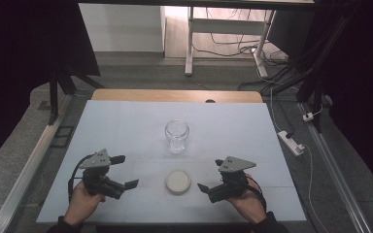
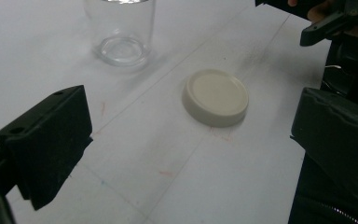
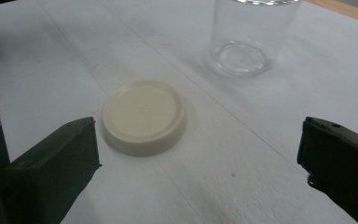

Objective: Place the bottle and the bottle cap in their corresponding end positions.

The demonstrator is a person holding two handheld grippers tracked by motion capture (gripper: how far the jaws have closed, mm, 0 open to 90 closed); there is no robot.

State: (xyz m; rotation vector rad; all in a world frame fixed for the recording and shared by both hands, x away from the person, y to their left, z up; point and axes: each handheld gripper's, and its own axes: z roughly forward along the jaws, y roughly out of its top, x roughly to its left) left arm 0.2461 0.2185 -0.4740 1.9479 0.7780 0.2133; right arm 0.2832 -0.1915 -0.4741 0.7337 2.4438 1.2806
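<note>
Behind the table (image 1: 126, 121) a dim room is showing, with a white desk frame (image 1: 190, 43) and loose cables (image 1: 233, 46) lying on the grey floor, while the work surface itself is a pale sheet covering a wooden top. On this sheet a clear glass jar (image 1: 177, 136) is standing upright and open near the middle, and its cream lid (image 1: 178, 181) is lying flat just in front of it, apart from the jar, between the two grippers. The left gripper (image 1: 125, 171) and the right gripper (image 1: 209, 174) are both hovering low at either side of the lid, each with its jaws spread wide and grasping nothing. I am judging that the work is only at its start: the hands are lining up on the lid, and no pick is made yet. The next move is probably calling for one gripper to come down around the rim of the lid, while the other one is steadying the jar, because the glass is looking smooth and light. In both gripper views the top of the jar is cut off by the frame, so its mouth and thread are hard to see there, and which way up the lid is lying I cannot tell.
</note>
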